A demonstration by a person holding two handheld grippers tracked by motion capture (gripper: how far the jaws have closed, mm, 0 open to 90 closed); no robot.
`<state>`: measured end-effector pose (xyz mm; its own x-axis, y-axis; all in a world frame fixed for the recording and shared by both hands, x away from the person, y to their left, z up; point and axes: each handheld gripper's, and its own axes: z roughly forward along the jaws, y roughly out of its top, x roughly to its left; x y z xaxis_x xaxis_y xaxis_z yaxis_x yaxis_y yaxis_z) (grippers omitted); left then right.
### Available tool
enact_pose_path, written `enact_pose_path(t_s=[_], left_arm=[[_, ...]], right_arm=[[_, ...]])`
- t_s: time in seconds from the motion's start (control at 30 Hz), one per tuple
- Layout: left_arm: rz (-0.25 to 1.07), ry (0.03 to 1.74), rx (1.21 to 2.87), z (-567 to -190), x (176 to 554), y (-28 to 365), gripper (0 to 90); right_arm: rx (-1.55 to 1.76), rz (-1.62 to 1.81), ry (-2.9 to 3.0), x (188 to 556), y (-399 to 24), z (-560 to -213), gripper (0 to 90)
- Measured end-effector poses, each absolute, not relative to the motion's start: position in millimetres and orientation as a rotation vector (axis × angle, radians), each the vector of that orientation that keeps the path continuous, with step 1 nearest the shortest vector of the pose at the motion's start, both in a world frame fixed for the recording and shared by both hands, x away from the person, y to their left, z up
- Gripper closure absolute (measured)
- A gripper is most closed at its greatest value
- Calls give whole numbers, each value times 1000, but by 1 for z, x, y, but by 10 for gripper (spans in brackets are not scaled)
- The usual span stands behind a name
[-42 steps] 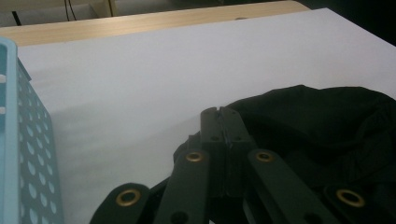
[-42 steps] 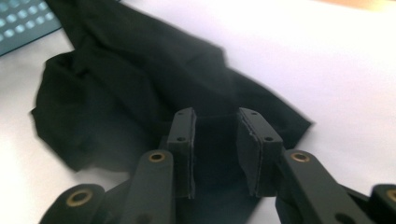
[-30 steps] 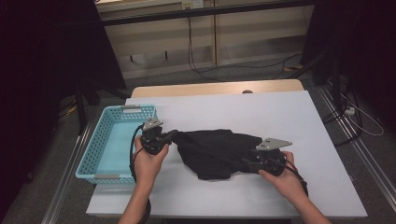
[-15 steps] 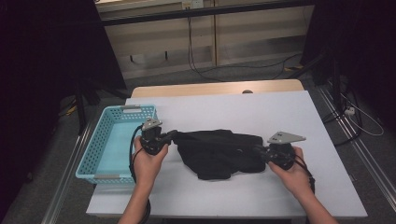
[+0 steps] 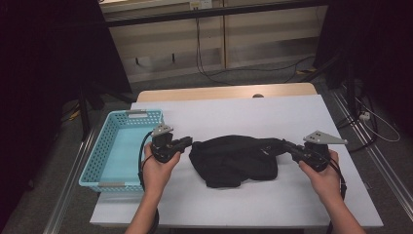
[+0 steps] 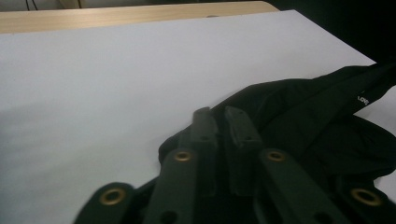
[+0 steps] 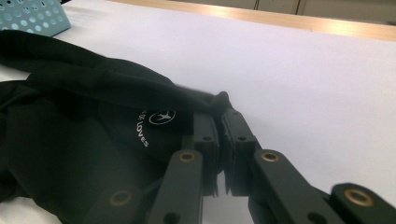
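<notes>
A black garment (image 5: pixel 234 158) lies bunched on the white table (image 5: pixel 272 112), stretched a little toward the right. My right gripper (image 5: pixel 287 145) is shut on its right edge; in the right gripper view the cloth (image 7: pixel 70 116), with a small white logo, bunches at the tips of the gripper (image 7: pixel 222 116). My left gripper (image 5: pixel 189 141) sits at the garment's left end. Its jaws have just been opening, and in the left gripper view a narrow gap shows between the tips of the gripper (image 6: pixel 222 116), with the black cloth (image 6: pixel 303 121) under and beyond them.
A light blue perforated basket (image 5: pixel 92 161) stands at the table's left edge, just left of my left hand; its corner (image 7: pixel 32 16) is in the right gripper view. A wooden strip (image 5: pixel 224 91) borders the far side. Bare white tabletop lies behind the garment.
My right gripper has moved to the right with the garment's edge, drawing that end out into a longer strip. My left hand has stayed where it was.
</notes>
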<state>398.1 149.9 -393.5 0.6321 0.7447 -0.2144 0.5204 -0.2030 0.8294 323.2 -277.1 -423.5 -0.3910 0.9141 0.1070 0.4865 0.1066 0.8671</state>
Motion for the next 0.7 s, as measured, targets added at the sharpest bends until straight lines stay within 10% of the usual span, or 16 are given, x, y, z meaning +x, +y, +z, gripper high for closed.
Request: enact_pose_path(t_s=[0.17,0.37,0.6,0.7], left_arm=[[297,983,1880,-401,402,145,457],[254,943,1888,-408,408,132,309],[274,887,1974,-416,415,110,336],[305,866,1997,-420,417,106,492]], right_arm=[[1362,1210,1939,324,-275,-426,858],[1356,1206,1949,325,-273,-427,857],[1336,1206,1969,324,-270,-428,857],[1325,1214,1985,323,-266,-428,857]])
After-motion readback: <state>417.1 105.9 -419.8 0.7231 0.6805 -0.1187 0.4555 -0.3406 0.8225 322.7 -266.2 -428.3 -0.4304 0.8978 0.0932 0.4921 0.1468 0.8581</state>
